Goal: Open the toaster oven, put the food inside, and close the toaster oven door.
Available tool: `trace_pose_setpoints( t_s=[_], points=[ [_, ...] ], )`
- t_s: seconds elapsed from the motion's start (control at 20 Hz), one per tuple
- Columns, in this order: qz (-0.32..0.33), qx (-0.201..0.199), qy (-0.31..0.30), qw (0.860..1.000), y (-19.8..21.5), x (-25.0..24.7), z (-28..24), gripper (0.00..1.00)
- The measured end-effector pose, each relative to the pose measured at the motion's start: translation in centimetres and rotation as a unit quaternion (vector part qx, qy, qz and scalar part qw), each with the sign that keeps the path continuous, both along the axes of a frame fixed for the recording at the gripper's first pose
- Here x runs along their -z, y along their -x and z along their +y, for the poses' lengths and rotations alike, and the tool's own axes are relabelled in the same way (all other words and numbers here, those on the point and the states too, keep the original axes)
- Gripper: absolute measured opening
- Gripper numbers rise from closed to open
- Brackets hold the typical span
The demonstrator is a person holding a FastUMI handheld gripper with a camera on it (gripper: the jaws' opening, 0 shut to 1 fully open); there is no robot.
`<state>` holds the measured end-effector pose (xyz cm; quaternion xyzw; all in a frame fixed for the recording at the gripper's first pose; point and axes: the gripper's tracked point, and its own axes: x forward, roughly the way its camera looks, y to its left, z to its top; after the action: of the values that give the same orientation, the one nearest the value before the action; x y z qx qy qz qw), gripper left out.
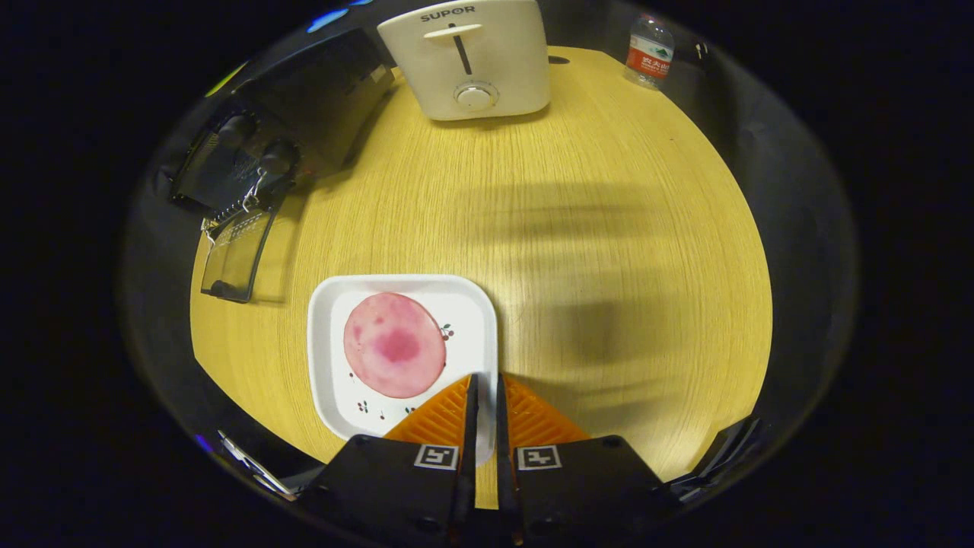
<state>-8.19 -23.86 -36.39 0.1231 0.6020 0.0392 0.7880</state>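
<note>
Door (234, 257) of the toaster oven (262, 144) lies dropped open at the bench's (593, 251) far left, so the opening step appears done. Food, a pink round slice (394, 345), rests on a white plate (472, 320) just ahead of the gripper (485, 390), whose jaws stand nearly pressed together, pinching nothing. Next move calls for spreading them over the slice. White toaster (468, 57) and bottle (649, 52) stand well apart; open bench lies between plate and oven.

The gripper (485, 388) is held with its orange fingers (441, 418) nearly closed over the rim of a white plate (472, 304) bearing a round pink slice (394, 345). The black toaster oven (281, 129) is seen beyond, door (236, 255) lowered onto the wooden table (593, 228).
</note>
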Motion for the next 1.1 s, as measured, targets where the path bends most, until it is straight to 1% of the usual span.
trace_pose_setpoints(
  t_s=[0.05, 0.15, 0.25, 0.35, 0.5, 0.6, 0.75, 0.95, 1.1],
  points=[
    [0.003, 0.002, -0.011, 1.0, 0.2, -0.4, -0.2, 0.08],
    [0.003, 0.009, -0.036, 0.999, 0.0, -0.3, -0.2, 0.02],
    [0.007, 0.009, -0.058, 0.998, 0.4, -0.3, 0.0, 0.02],
    [0.014, 0.017, -0.078, 0.997, 0.4, -0.2, 0.1, 0.02],
    [0.027, 0.06, -0.135, 0.989, 1.2, -0.8, 0.7, 0.02],
    [0.02, 0.088, -0.17, 0.981, 1.6, -1.6, 1.0, 0.02],
    [0.006, 0.122, -0.201, 0.972, 2.2, -2.7, 1.1, 0.02],
    [-0.007, 0.175, -0.236, 0.956, 3.6, -4.9, 1.0, 0.02],
    [-0.026, 0.205, -0.256, 0.944, 4.6, -6.5, 2.1, 0.02]
  ],
)
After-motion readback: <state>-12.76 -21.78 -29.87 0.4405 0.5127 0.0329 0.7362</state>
